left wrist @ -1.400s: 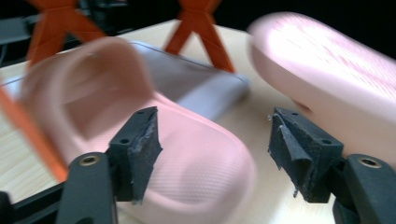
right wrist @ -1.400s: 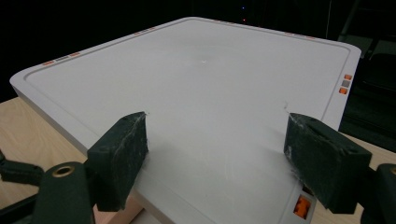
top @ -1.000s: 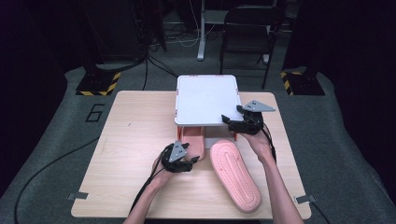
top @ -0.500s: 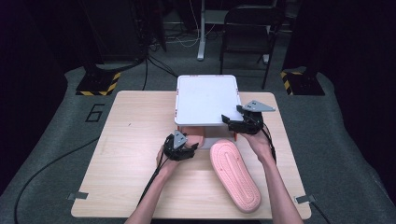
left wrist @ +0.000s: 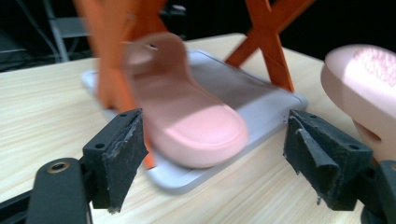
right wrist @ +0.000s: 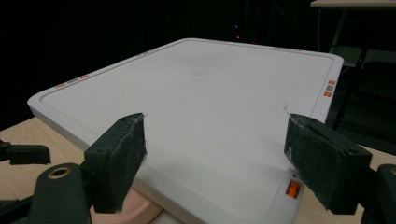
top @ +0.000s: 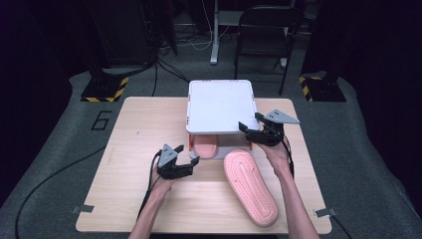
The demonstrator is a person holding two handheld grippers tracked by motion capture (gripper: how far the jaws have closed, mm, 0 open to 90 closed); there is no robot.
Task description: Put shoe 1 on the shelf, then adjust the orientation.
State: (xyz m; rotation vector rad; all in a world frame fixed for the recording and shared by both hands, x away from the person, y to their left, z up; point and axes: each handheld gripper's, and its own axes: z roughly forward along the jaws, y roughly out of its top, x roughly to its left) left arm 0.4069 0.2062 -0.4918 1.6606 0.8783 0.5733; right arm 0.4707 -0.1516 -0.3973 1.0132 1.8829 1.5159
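The tabletop [top: 124,199] carries a two-level rack [top: 220,104] with a white top shelf on orange cross legs [left wrist: 271,42] and a grey base tray [left wrist: 261,100]. The rack stands ahead of both tongs, between them and the far edge.

A pink slide [top: 249,186] lies sole up on the bare wood, slanting from beside the rack's near edge toward the person. It is between the two hands, to the right of the left tongs and below the right tongs in the high view. In the left gripper view its rounded end [left wrist: 369,88] rises just past the right-hand jaw.

A second slide [left wrist: 187,112] lies upright on the base tray under the top shelf, its end poking out past the tray's near rim. It is straight ahead of the left tongs, just beyond the jaw tips.

The left tongs [top: 191,163] sit near the tabletop, a little short of the rack's near left corner. Their jaws have just been opening and now stand wide apart. The slide on the tray shows in the gap but lies beyond the pads, which press on nothing.

The right tongs [top: 247,128] are at the rack's near right corner, level with the top shelf. Their jaws stand wide, and the pads [right wrist: 119,156] grip nothing
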